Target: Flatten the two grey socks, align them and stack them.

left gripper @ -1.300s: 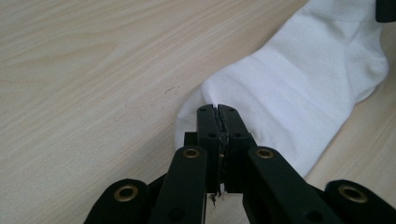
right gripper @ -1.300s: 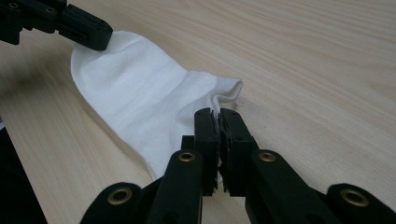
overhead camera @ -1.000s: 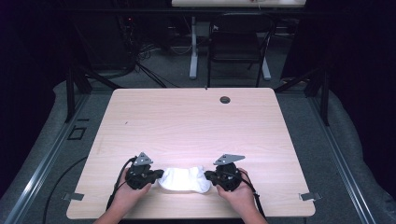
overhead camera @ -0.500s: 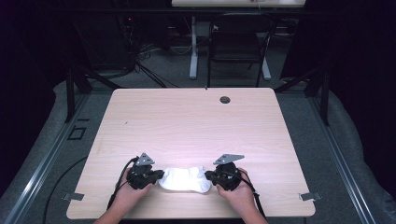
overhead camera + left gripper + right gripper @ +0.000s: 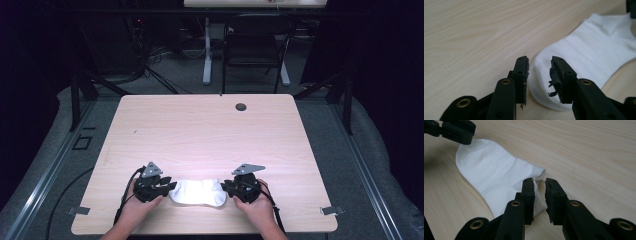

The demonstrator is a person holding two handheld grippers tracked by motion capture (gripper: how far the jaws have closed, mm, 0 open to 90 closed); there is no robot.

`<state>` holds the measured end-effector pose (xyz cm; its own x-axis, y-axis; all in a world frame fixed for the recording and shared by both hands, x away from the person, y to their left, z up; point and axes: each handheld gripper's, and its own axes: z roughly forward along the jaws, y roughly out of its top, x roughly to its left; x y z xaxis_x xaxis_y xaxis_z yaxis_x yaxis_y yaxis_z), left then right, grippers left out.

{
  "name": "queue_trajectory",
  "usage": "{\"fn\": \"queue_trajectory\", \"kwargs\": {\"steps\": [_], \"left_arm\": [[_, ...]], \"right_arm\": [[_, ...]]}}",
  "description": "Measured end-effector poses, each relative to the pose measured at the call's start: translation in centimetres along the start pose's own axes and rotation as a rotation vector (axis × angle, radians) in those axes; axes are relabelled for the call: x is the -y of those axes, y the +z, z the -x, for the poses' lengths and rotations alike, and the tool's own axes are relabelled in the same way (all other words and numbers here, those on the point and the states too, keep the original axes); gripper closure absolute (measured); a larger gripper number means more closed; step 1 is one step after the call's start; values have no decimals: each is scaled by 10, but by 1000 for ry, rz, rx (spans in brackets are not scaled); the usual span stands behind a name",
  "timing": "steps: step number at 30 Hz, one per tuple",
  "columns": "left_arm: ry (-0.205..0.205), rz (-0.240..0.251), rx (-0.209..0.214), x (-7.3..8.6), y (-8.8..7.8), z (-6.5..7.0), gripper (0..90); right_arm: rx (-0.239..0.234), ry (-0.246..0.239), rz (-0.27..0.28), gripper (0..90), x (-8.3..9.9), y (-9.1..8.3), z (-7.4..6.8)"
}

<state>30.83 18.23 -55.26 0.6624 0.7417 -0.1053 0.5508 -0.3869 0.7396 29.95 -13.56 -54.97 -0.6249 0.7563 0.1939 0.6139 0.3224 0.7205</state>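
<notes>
White ankle sock [image 5: 197, 192] lying flat on the light wood-grain counter [image 5: 210, 135], close to its near edge and roughly midway along it. The sock runs crosswise to the person, its rounded end toward the left gripper [image 5: 167, 187] and its other end toward the right gripper [image 5: 227, 188]. The fabric is plain white, smooth and only lightly creased, with soft folds across its middle [image 5: 499, 177]. In the left gripper view the rounded end [image 5: 541, 82] lies between the parted fingers [image 5: 522, 68]. In the right gripper view the opposite edge [image 5: 537, 178] bunches slightly between fingers [image 5: 527, 187] set a narrow gap apart
</notes>
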Motion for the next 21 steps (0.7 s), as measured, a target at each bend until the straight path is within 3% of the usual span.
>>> {"fn": "queue_trajectory", "kwargs": {"steps": [4, 7, 14, 18, 21], "left_arm": [[16, 6, 16, 0, -1, 5, 624], [26, 0, 22, 0, 1, 8, 612], [49, -17, 32, 3, 5, 16, 571], [28, -48, 53, 6, 12, 16, 561], [44, -66, 42, 8, 16, 18, 557]], "right_arm": [[-19, -27, 46, 746, -2, -4, -4], [-28, -60, 44, 701, -3, -2, -11], [-18, -124, -8, 658, 1, 13, -25], [-11, -117, -25, 633, 4, 17, -24], [-4, -124, -46, 623, 6, 20, -24]]}}
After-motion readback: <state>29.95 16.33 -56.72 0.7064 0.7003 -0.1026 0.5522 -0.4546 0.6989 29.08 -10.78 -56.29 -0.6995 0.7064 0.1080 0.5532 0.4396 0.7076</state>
